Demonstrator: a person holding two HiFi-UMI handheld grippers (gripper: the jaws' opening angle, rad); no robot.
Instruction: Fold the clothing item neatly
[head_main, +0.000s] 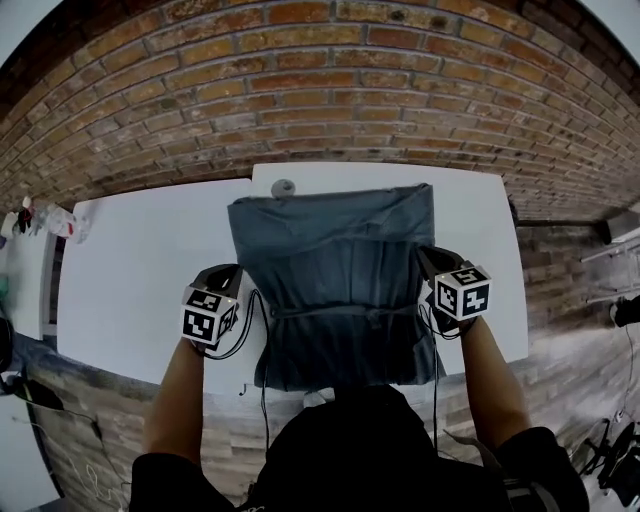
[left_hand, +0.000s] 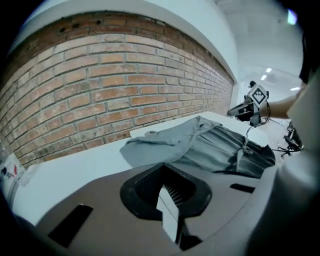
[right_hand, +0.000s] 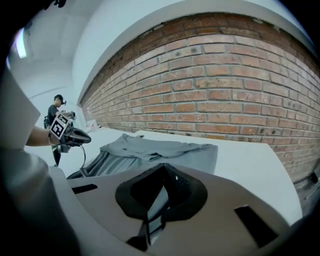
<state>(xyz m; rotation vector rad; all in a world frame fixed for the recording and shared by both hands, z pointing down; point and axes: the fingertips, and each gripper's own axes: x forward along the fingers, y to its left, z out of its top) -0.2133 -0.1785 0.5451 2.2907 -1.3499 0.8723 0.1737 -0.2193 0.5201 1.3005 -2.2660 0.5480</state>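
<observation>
Nearest us, at the lower middle of the head view, both claws flank the clothing item at the height of its waist tie (head_main: 345, 312). The left claw (left_hand: 169, 207) is pressed together with nothing between its halves, and it sits just beside the cloth's left edge. The right claw (right_hand: 152, 207) is likewise closed and empty. It sits at the right edge, though we cannot tell whether it touches the fabric.

The grey-blue clothing item (head_main: 335, 260) lies spread in the centre of the frame on the white table (head_main: 140, 270), its near hem at the table's near edge and its far edge squared off toward the top.

We judge that no fold has been taken in hand yet. To do it well, we should part both claws and pinch the side edges at matching heights, catching every layer. Then we should lift evenly so the crease runs straight and the loose tie does not bunch beneath.

Farther up, a small round grey object (head_main: 283, 187) rests just beyond the cloth's far edge, so we should keep the fold short of it. Behind the table rises the brick wall (head_main: 320, 90).
</observation>
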